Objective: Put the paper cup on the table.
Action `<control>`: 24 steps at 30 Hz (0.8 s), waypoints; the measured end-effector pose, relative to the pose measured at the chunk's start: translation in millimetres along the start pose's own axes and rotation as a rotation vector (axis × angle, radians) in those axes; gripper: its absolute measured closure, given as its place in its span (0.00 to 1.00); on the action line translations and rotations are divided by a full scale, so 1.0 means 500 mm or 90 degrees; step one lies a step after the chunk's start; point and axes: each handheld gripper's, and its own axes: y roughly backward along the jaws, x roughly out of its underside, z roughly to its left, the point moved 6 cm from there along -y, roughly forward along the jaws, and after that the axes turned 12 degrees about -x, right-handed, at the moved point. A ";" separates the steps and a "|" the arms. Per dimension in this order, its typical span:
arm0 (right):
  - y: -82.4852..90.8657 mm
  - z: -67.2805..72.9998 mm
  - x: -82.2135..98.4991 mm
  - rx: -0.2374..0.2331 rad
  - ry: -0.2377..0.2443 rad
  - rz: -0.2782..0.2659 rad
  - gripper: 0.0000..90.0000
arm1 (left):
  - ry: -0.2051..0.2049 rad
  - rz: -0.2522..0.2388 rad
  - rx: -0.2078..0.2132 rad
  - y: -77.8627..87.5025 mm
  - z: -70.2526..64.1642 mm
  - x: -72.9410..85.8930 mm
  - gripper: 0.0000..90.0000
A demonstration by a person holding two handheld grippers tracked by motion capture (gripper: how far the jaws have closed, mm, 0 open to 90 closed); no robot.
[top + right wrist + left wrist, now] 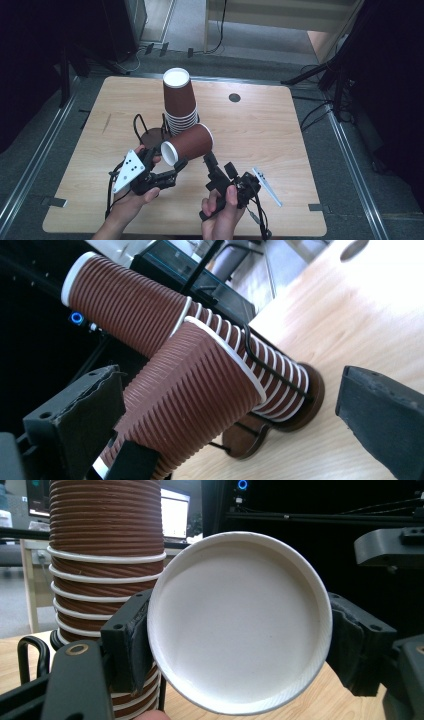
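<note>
A tall stack of ribbed brown paper cups (179,100) stands upside down in a black wire holder near the table's middle. My left gripper (167,161) is shut on the narrow base end of a single brown cup (189,143), which lies tilted in the air just in front of the stack. In the left gripper view the cup's white recessed bottom (240,625) faces the camera, a pad (127,640) pressing on each side. My right gripper (220,165) stands open just right of the cup, whose ribbed wall (200,400) lies ahead of the wide-spread jaws.
The holder has a second dark round base (152,136), empty, with a wire loop (137,125), left of the stack. A dark round grommet (234,97) sits in the wooden table (280,140) at the back right. Cables trail from both grippers toward the front edge.
</note>
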 end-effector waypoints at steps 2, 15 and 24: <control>-0.004 -0.004 0.000 -0.001 -0.032 -0.001 0.00 | -0.001 0.000 0.002 -0.001 -0.002 0.001 0.27; -0.023 -0.039 0.011 -0.011 -0.295 0.011 0.00 | -0.004 -0.018 0.007 -0.004 -0.013 0.008 0.27; -0.035 -0.041 0.014 -0.037 -0.360 0.002 0.00 | -0.010 -0.014 0.019 -0.006 -0.027 0.015 0.27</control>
